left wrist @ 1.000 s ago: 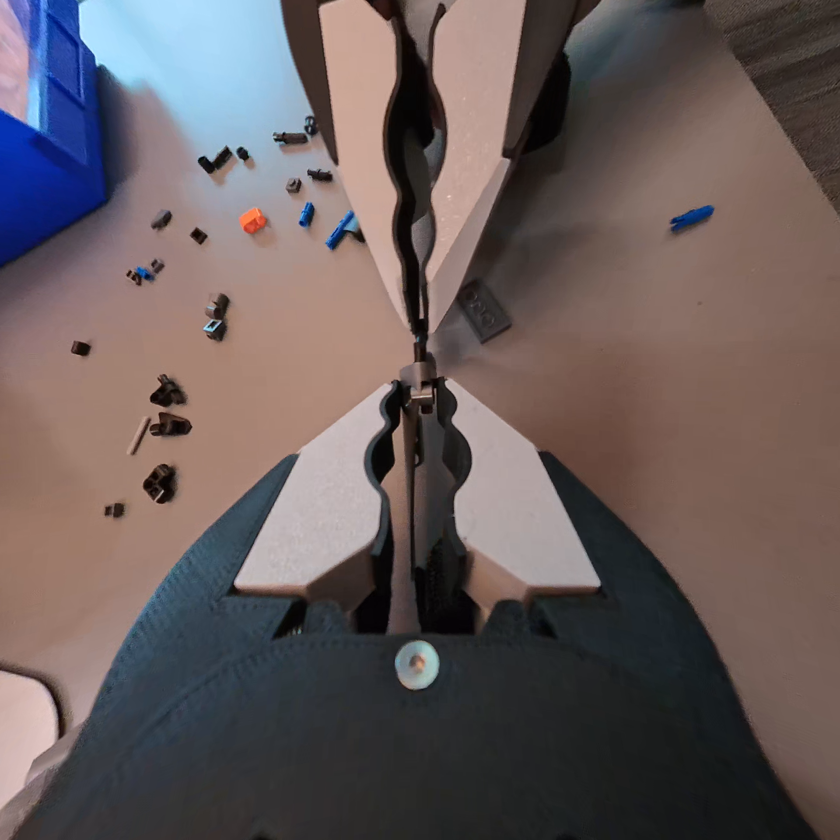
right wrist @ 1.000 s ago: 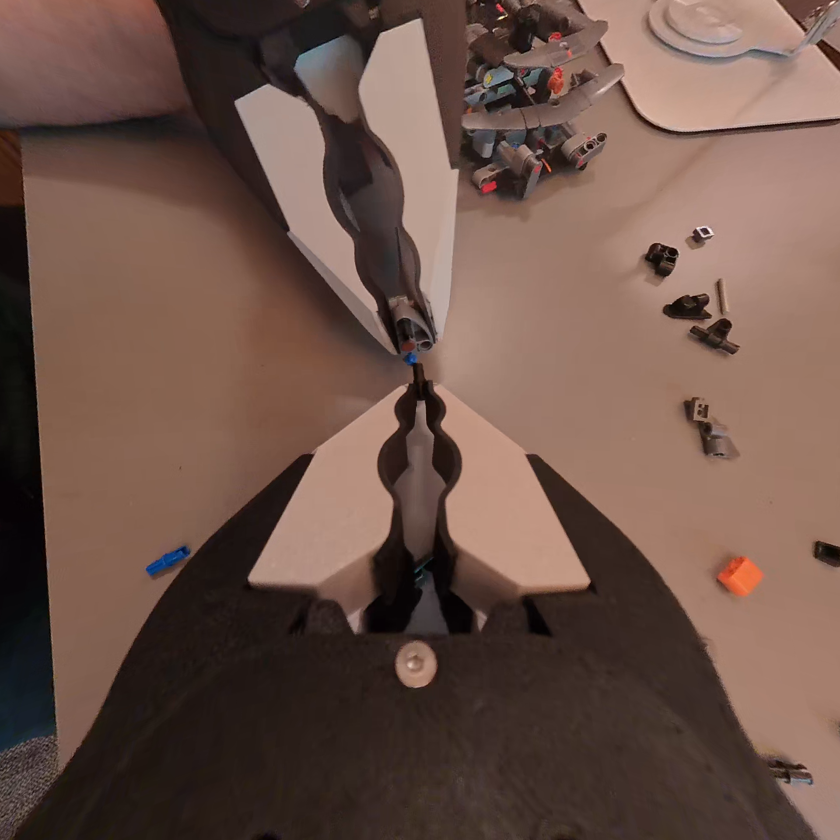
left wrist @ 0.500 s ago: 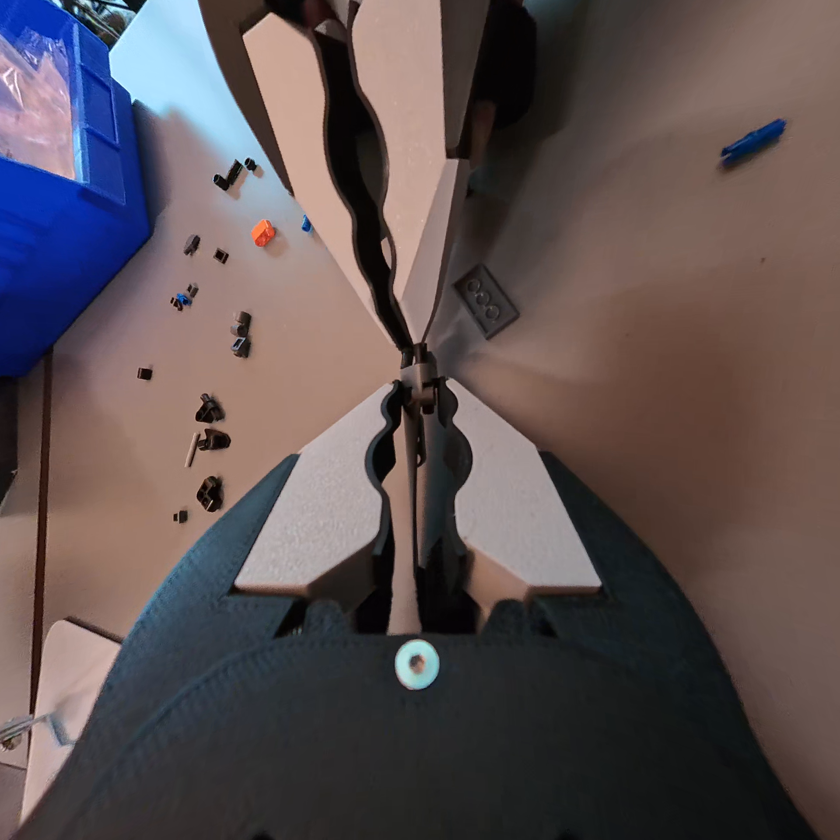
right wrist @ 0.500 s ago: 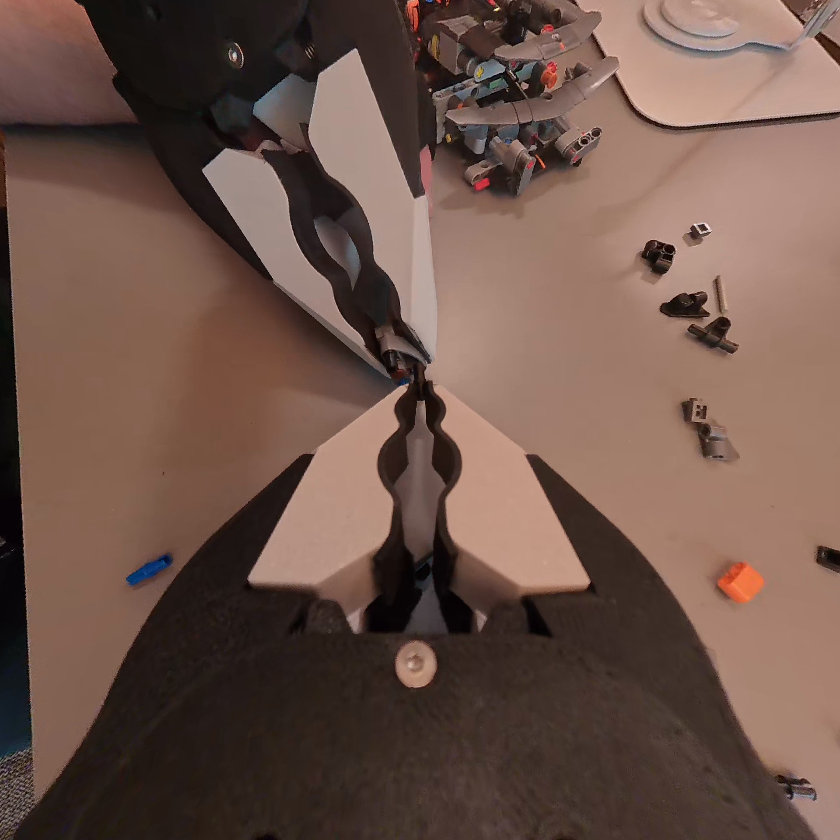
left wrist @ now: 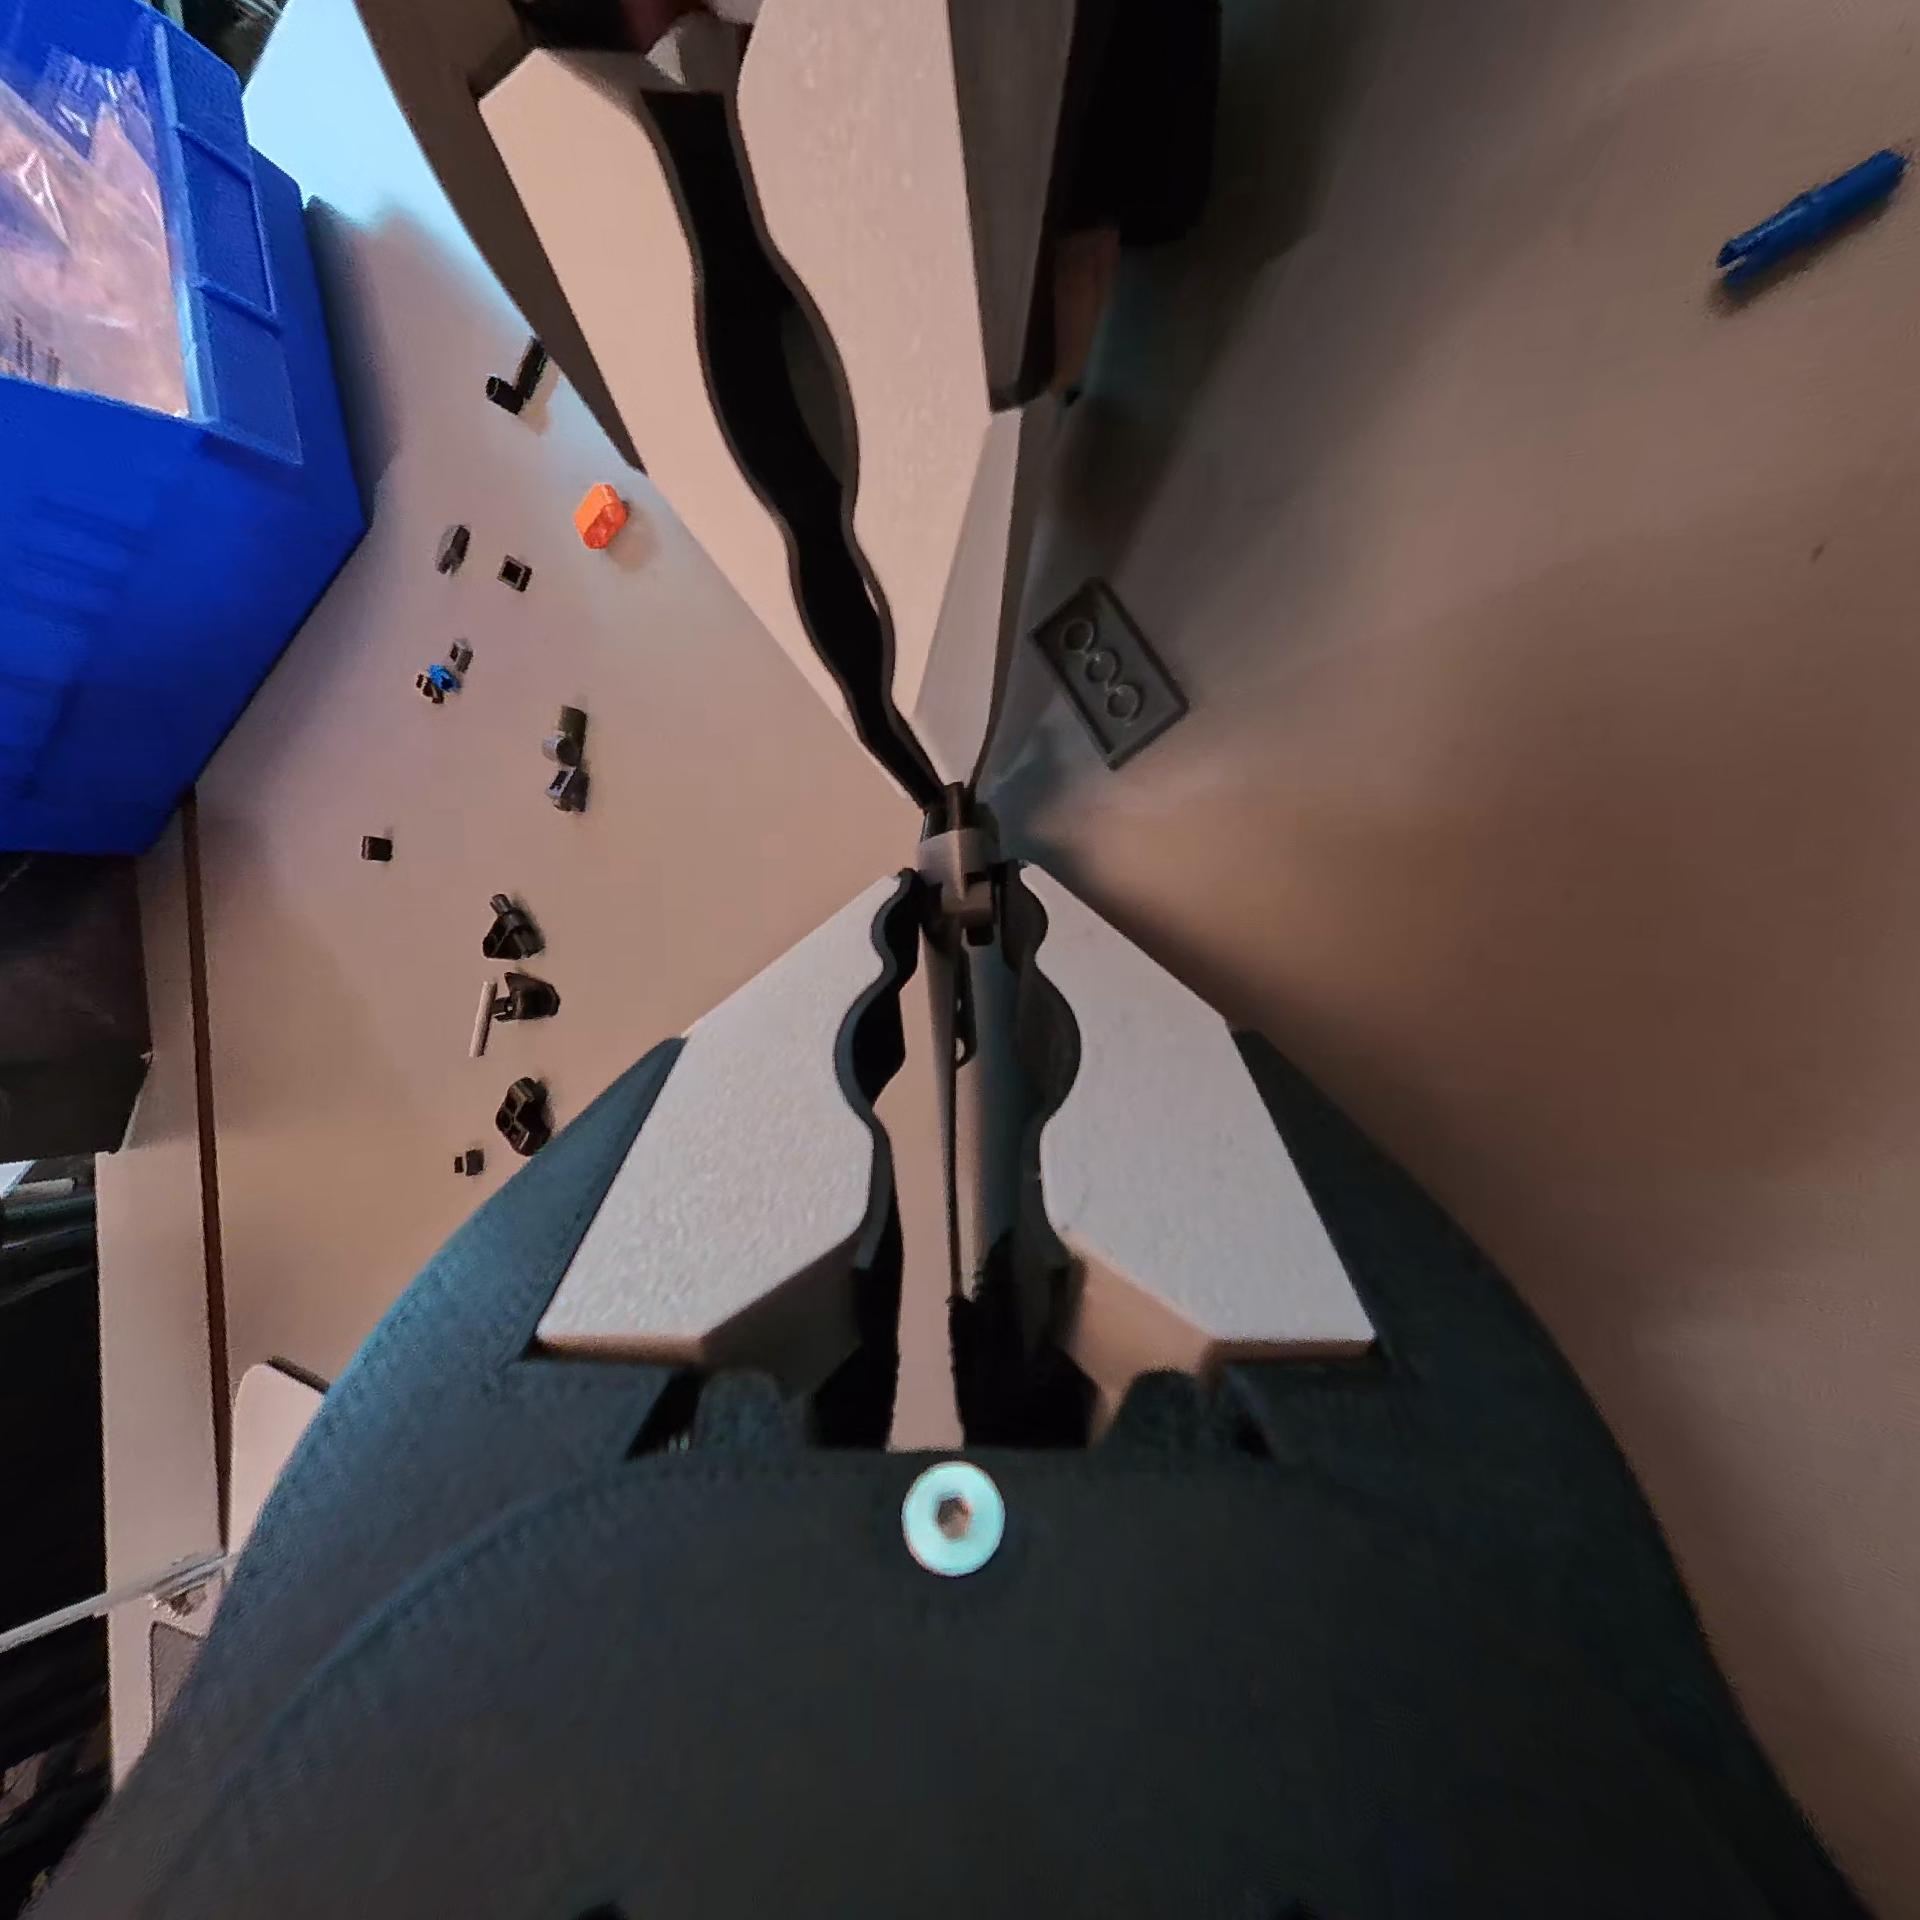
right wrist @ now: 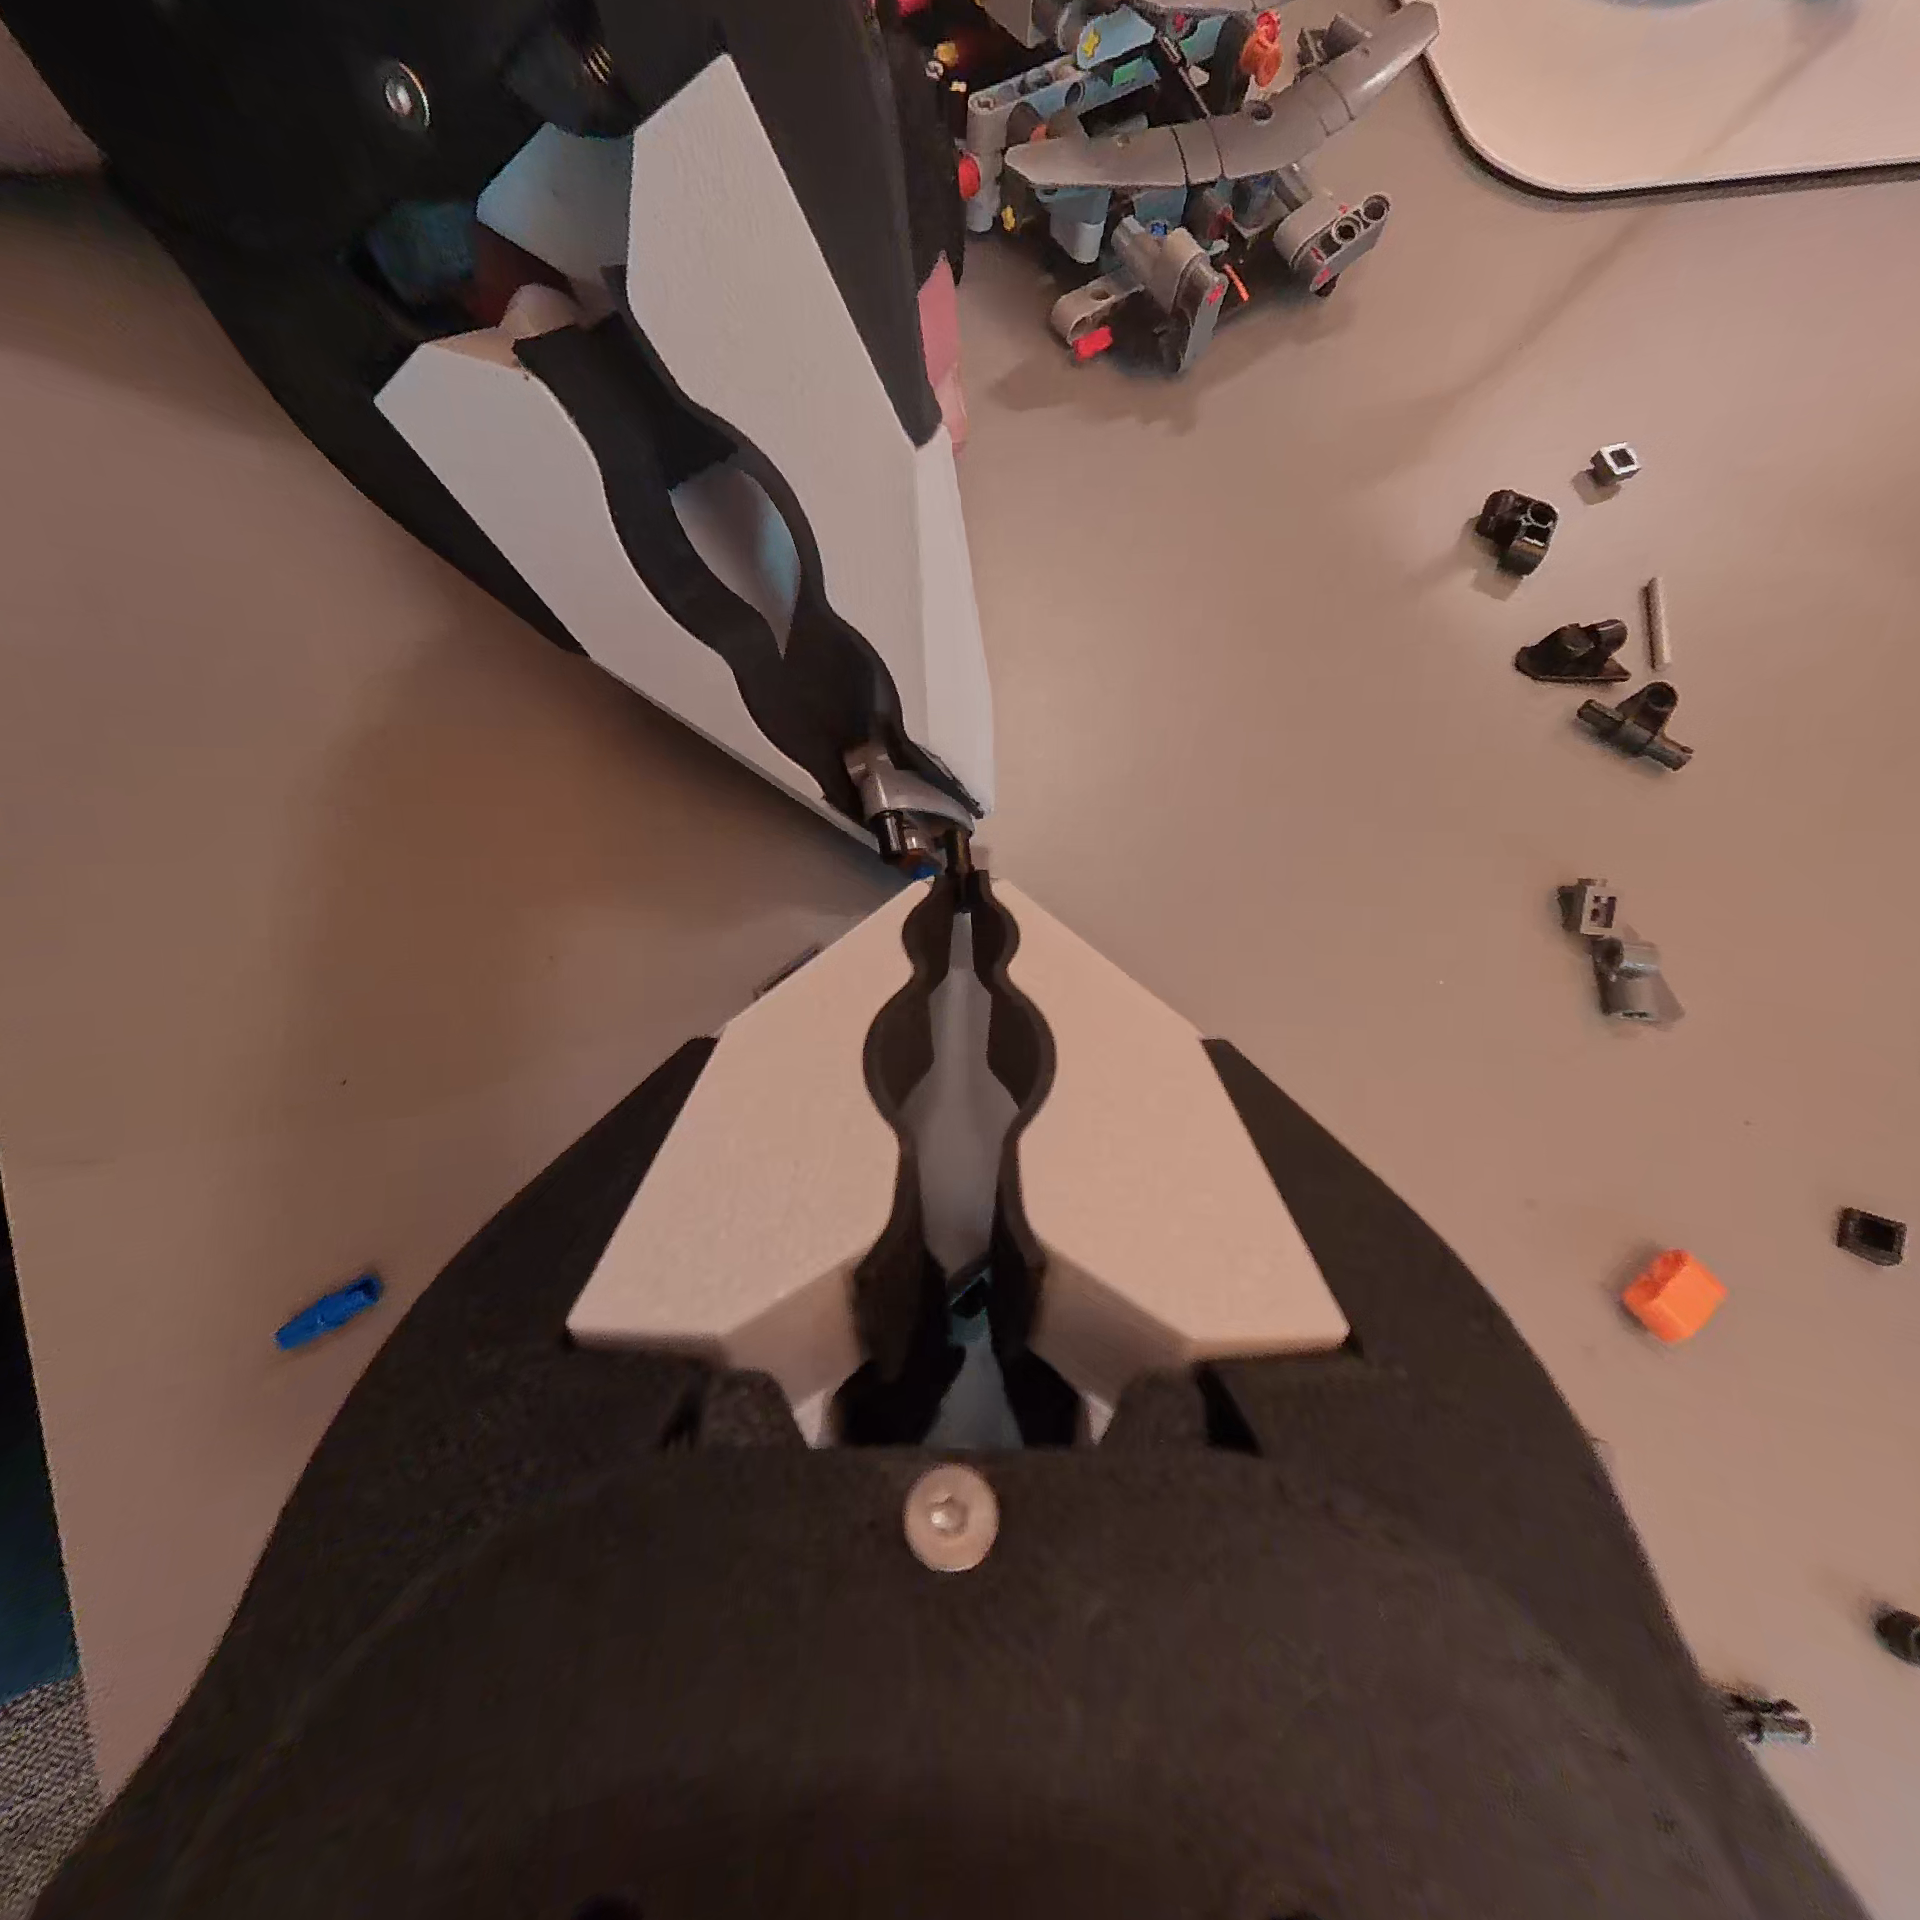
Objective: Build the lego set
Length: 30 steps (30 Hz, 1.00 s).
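Note:
My left gripper (left wrist: 958, 883) is shut on a small grey connector (left wrist: 961, 852) above the tan table. My right gripper (right wrist: 961, 888) is shut on a small black pin (right wrist: 964, 857). The two grippers meet tip to tip. In the left wrist view the right gripper (left wrist: 940, 790) comes down from the top and its pin touches the connector. In the right wrist view the left gripper (right wrist: 914, 800) reaches in from the upper left with the connector (right wrist: 894, 792) at its tip. How deep the pin sits is hidden.
A partly built grey model (right wrist: 1174, 197) stands at the back beside a white mat (right wrist: 1714, 104). Loose black parts (right wrist: 1569, 649), an orange brick (right wrist: 1673, 1294), a blue pin (right wrist: 327, 1311), a dark grey plate (left wrist: 1110, 673) and a blue bin (left wrist: 125, 436) are on the table. The grippers are tip to tip, or close to it. From either gripper's tips it is about 4 cm to the dark grey plate (left wrist: 1110, 673).
The small gap between pin and connector has closed and the tips now touch. The left gripper has tilted and swung, so the table shifts in its view.

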Motion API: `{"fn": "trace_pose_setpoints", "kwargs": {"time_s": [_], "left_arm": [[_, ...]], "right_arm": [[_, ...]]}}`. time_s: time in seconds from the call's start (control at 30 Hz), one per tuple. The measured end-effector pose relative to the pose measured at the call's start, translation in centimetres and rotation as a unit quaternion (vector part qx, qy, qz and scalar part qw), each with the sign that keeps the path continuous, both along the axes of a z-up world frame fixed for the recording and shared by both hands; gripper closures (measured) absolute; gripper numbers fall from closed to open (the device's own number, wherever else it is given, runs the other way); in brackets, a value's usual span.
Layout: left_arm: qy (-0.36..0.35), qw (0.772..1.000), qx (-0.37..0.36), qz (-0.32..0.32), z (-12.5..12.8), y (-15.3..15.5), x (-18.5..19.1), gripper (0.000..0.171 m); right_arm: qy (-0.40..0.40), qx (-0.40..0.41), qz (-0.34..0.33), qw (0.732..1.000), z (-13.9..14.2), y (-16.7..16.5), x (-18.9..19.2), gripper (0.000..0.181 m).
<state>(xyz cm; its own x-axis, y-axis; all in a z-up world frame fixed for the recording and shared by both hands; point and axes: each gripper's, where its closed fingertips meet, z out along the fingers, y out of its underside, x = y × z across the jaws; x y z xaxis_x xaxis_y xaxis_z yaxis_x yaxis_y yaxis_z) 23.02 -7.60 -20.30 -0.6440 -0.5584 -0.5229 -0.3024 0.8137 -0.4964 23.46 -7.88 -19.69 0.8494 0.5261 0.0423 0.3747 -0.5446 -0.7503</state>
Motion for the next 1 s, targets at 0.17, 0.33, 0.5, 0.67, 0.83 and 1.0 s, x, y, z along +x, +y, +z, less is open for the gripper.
{"fn": "trace_pose_setpoints", "kwargs": {"time_s": [0.17, 0.33, 0.5, 0.67, 0.83, 1.0], "left_arm": [[-0.002, 1.000, 0.019, -0.003, 0.00, -0.11, 0.06, 0.158], [-0.003, 0.999, 0.032, -0.001, 0.00, -0.06, 0.16, 0.158], [-0.002, 0.999, 0.036, 0.001, 0.00, 0.06, 0.13, 0.158], [-0.001, 0.999, 0.035, 0.002, -0.01, 0.04, 0.13, 0.158], [0.001, 0.999, 0.034, 0.004, -0.03, 0.04, 0.14, 0.158], [0.003, 1.000, 0.031, 0.005, -0.03, 0.05, 0.14, 0.158]], "right_arm": [[-0.012, -0.020, 0.004, 1.000, -0.20, -0.21, 0.08, 0.180], [-0.014, -0.051, 0.014, 0.999, -0.24, -0.09, 0.23, 0.180], [-0.010, -0.058, 0.020, 0.998, -0.25, 0.07, 0.15, 0.180], [0.009, -0.053, 0.033, 0.998, -0.20, 0.03, 0.05, 0.181], [0.009, -0.053, 0.046, 0.997, -0.26, 0.08, 0.03, 0.181], [0.008, -0.046, 0.058, 0.997, -0.23, 0.11, 0.01, 0.181]]}}
